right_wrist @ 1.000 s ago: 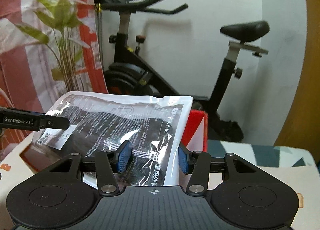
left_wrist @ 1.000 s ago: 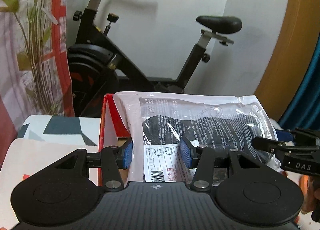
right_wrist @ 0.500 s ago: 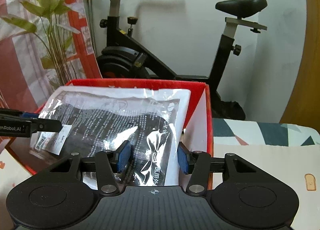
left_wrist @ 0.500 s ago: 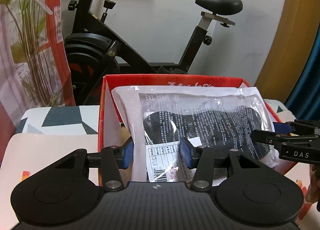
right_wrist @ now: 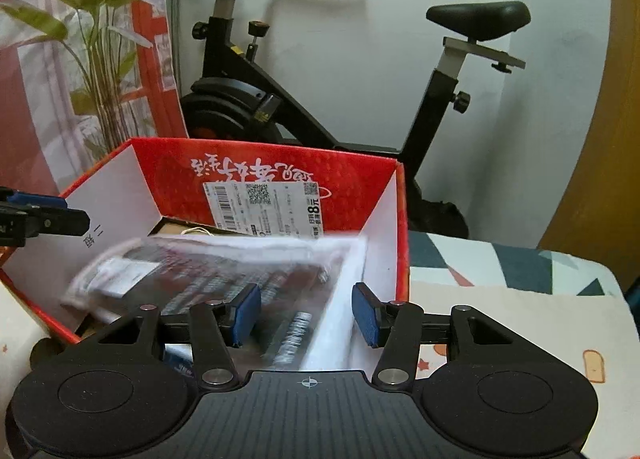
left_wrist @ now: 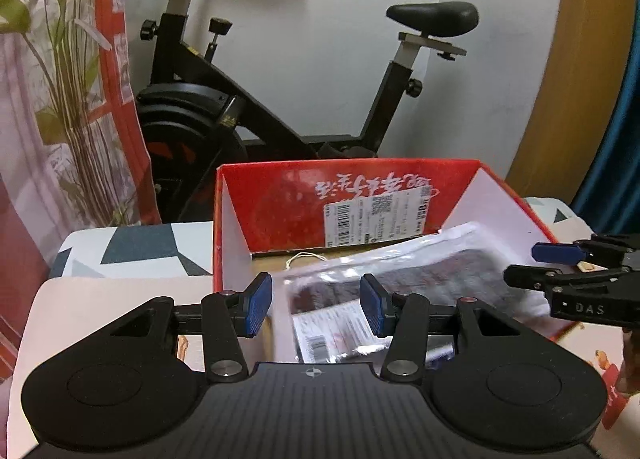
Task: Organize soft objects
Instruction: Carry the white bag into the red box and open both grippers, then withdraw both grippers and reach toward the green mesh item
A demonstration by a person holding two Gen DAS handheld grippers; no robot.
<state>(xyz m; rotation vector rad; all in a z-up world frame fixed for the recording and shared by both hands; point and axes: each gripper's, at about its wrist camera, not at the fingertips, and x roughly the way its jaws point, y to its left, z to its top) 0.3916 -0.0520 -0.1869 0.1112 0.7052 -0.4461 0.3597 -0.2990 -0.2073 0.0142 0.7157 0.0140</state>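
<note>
As the frames stand, the findings are these.

Stage: placement of the plastic packet (left_wrist: 404, 279) into the red box (left_wrist: 280, 195); judged almost complete.

Packet position: inside the box, lying low and tilted, blurred in both views; it sits beyond and below both sets of pads. Whether it rests flat on the box floor cannot be told.

Left gripper (left_wrist: 316, 305): fingers spread, nothing pressed between them; the packet's labelled corner shows just past the gap.

Right gripper (right_wrist: 306, 314): fingers spread; the packet's edge shows through the gap, with no pad visibly pressing on it.

Box contents: a loop of string lies at the far floor, behind the packet; other items are hidden.

Remaining: judged to be drawing both grippers clear of the box walls. No other loose soft objects are in view, so the count left cannot be told.

Surroundings: an exercise bike (right_wrist: 320, 99) stands behind the box.
</note>
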